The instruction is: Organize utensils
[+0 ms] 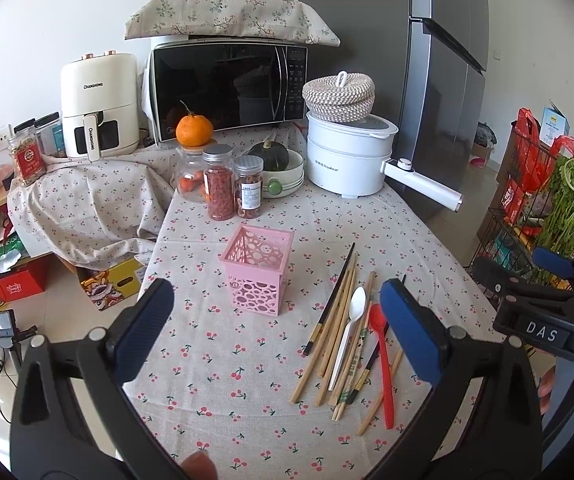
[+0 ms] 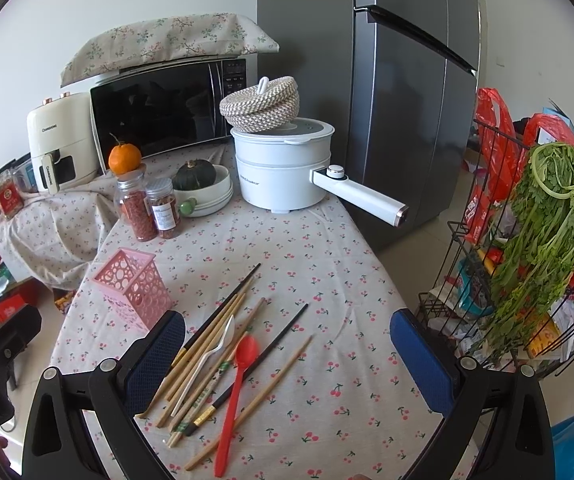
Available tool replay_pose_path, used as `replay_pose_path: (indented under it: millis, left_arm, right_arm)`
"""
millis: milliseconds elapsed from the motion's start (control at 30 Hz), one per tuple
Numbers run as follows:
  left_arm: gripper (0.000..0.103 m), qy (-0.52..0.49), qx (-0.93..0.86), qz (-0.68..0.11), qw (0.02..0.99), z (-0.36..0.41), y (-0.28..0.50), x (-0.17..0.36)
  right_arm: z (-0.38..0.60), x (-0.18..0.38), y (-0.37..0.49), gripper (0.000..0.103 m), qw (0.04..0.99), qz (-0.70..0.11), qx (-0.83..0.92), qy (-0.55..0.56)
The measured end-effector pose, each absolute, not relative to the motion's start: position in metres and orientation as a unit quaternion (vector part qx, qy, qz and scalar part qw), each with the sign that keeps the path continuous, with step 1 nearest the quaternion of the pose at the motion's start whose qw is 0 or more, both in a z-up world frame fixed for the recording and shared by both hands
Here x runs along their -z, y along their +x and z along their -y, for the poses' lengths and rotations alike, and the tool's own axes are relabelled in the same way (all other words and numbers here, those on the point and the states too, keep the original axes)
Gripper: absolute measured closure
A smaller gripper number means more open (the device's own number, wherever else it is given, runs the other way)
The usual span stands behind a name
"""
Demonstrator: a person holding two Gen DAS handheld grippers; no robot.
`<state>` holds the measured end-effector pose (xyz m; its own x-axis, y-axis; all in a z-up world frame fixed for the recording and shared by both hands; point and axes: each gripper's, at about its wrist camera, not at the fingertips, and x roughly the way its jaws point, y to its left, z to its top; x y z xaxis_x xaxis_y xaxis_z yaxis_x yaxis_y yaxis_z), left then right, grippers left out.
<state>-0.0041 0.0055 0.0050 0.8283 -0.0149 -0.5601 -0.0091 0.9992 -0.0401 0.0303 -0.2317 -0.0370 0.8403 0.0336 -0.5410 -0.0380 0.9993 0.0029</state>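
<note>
A pink perforated utensil holder (image 1: 257, 270) (image 2: 135, 286) stands empty on the cherry-print tablecloth. To its right lies a loose pile: several wooden and black chopsticks (image 1: 339, 320) (image 2: 215, 336), a white plastic spoon (image 1: 349, 330) (image 2: 211, 354) and a red plastic spoon (image 1: 383, 356) (image 2: 235, 392). My left gripper (image 1: 277, 312) is open and empty, above the table in front of the holder. My right gripper (image 2: 287, 344) is open and empty, hovering just right of the pile; it also shows in the left wrist view (image 1: 543, 312).
At the back stand two spice jars (image 1: 233, 186), an orange on a jar (image 1: 194, 130), a bowl with a squash (image 1: 283, 168), a white electric pot (image 1: 351, 156), a microwave (image 1: 227, 88) and an air fryer (image 1: 101, 104). A wire cart with greens (image 2: 527, 240) stands right.
</note>
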Motion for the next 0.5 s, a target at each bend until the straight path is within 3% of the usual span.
replay_pose_path:
  millis: [500]
  left_arm:
    - [0.001, -0.022, 0.009, -0.3, 0.954, -0.0034, -0.0041, -0.0024]
  right_arm:
    - [0.2315, 0.0393, 0.0298, 0.0, 0.958, -0.284, -0.019, -0.003]
